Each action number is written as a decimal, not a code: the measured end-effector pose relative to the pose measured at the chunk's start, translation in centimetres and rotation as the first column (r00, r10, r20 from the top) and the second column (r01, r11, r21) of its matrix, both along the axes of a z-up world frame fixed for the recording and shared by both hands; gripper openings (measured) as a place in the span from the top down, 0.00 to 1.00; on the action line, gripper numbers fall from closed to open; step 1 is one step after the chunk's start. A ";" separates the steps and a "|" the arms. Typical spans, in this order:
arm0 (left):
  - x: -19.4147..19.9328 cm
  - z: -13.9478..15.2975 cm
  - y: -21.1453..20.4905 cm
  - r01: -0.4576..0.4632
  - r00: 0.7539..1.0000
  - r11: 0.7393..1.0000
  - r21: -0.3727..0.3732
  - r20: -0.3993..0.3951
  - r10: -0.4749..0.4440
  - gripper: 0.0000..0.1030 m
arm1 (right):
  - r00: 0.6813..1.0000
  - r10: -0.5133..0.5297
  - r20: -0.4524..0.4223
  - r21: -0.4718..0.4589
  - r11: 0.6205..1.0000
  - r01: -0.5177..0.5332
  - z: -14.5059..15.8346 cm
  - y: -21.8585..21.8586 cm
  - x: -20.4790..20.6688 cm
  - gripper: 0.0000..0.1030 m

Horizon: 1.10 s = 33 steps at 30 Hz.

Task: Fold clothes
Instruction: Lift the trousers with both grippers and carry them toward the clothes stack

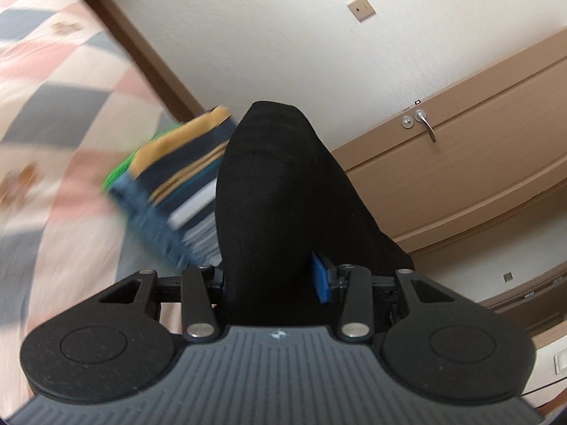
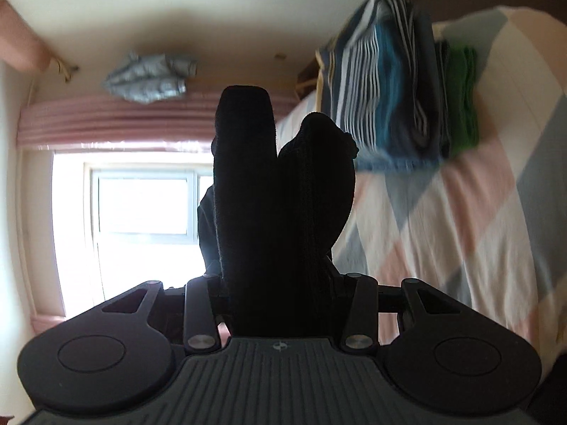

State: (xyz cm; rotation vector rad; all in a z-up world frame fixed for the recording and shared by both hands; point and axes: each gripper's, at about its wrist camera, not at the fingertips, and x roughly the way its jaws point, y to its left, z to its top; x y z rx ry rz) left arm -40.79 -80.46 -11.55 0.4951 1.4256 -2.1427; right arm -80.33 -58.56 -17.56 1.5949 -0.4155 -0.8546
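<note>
While gripped at both ends, black garment (image 1: pixel 280 191) lengthwise along half-open left fingers (image 1: pixel 320 276), likewise within right gripper (image 2: pixel 280 283).

A bed (image 2: pixel 460 212) is filling one side of both wrist views, its cover showing a patchwork of pale pink, grey-blue and white blocks, blurred by camera motion. A stack of folded clothes (image 2: pixel 386 81) is lying directly on the cover near the bed's far end, showing navy-and-white stripes, a teal band, mustard-yellow edging and a denim-blue layer. A green folded garment (image 2: pixel 464 99) is lying just beside that stack, touching it. In the left wrist view the same stack (image 1: pixel 177 180) is sitting by the wall, the green edge (image 1: pixel 120 170) peeking out behind it.
</note>
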 end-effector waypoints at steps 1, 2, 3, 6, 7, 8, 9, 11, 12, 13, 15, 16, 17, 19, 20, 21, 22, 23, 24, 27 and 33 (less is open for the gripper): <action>-1.3 0.0 -1.9 0.015 1.000 1.000 -0.006 -0.002 -0.015 0.65 | 1.000 -0.024 0.004 -0.007 1.000 0.024 -0.2 -1.3 -0.7 0.59; -2.6 -0.1 -3.6 0.027 1.000 1.000 -0.010 -0.003 -0.027 0.65 | 0.999 -0.049 0.009 -0.015 0.999 0.049 -0.5 -2.3 -1.4 0.59; -3.8 -0.3 -5.3 0.036 0.999 0.999 -0.013 -0.003 -0.036 0.65 | 0.997 -0.074 0.013 -0.022 0.997 0.074 -0.8 -3.3 -2.0 0.59; -6.7 -1.3 -10.1 0.050 0.999 0.999 0.000 -0.011 -0.050 0.64 | 0.989 -0.143 0.039 -0.032 0.989 0.144 -1.7 -6.3 -3.8 0.59; -7.5 -1.8 -11.5 0.049 0.999 0.999 0.007 -0.012 -0.049 0.64 | 0.986 -0.158 0.049 -0.029 0.987 0.159 -2.3 -7.3 -4.2 0.59; -8.3 -2.3 -12.7 0.051 0.999 0.999 0.011 -0.006 -0.051 0.64 | 0.983 -0.171 0.058 -0.025 0.985 0.173 -2.9 -8.4 -4.5 0.59; -8.9 -2.8 -13.9 0.053 0.999 0.999 0.014 0.005 -0.053 0.64 | 0.981 -0.181 0.065 -0.020 0.983 0.182 -3.6 -9.4 -4.7 0.59; -10.1 -3.8 -15.9 0.055 0.998 0.998 0.023 0.026 -0.056 0.64 | 0.977 -0.200 0.076 -0.008 0.980 0.201 -4.8 -11.1 -5.0 0.59; -10.6 -4.3 -16.9 0.055 0.998 0.998 0.031 0.034 -0.056 0.64 | 0.975 -0.209 0.081 -0.002 0.978 0.210 -5.3 -11.9 -5.1 0.59; -11.0 -4.8 -17.9 0.055 0.998 0.998 0.038 0.041 -0.056 0.64 | 0.972 -0.217 0.087 0.007 0.976 0.217 -6.0 -12.7 -5.2 0.59; -11.5 -6.1 -19.8 0.054 0.997 0.997 0.051 0.049 -0.056 0.64 | 0.968 -0.231 0.095 0.027 0.973 0.229 -7.3 -14.1 -5.3 0.59; -11.6 -6.6 -20.3 0.053 0.997 0.997 0.057 0.053 -0.056 0.64 | 0.967 -0.236 0.096 0.037 0.972 0.234 -7.9 -14.7 -5.3 0.59; -11.8 -7.2 -20.8 0.053 0.997 0.997 0.063 0.057 -0.057 0.64 | 0.966 -0.241 0.098 0.046 0.970 0.237 -8.5 -15.3 -5.4 0.59; -12.2 -8.5 -21.8 0.054 0.996 0.996 0.073 0.065 -0.059 0.64 | 0.965 -0.245 0.090 0.061 0.969 0.240 -9.4 -16.4 -5.4 0.59; -12.4 -9.2 -22.2 0.057 0.995 0.995 0.081 0.071 -0.062 0.64 | 0.966 -0.246 0.082 0.068 0.968 0.241 -9.8 -16.8 -5.5 0.59; -12.6 -10.0 -22.6 0.060 0.994 0.994 0.088 0.083 -0.067 0.64 | 0.966 -0.248 0.076 0.077 0.967 0.243 -10.2 -17.3 -5.5 0.59; -12.8 -10.7 -22.9 0.063 0.993 0.993 0.095 0.094 -0.072 0.64 | 0.966 -0.250 0.068 0.092 0.965 0.244 -10.6 -17.6 -5.5 0.59; -13.0 -11.5 -23.2 0.067 0.991 0.993 0.100 0.107 -0.077 0.62 | 0.968 -0.247 0.042 0.103 0.965 0.242 -11.0 -17.8 -5.4 0.59; -13.2 -12.2 -23.3 0.073 0.989 0.992 0.099 0.122 -0.085 0.62 | 0.970 -0.243 0.017 0.114 0.964 0.240 -11.3 -18.0 -5.4 0.59; -13.2 -13.3 -23.3 0.081 0.986 0.992 0.094 0.135 -0.094 0.56 | 0.975 -0.214 -0.061 0.143 0.965 0.221 -12.1 -18.6 -5.2 0.56; -12.3 -10.8 -22.2 0.026 0.971 1.000 -0.005 0.237 -0.024 0.56 | 0.946 -0.018 -0.323 0.125 0.990 0.062 -9.2 -19.7 -4.1 0.37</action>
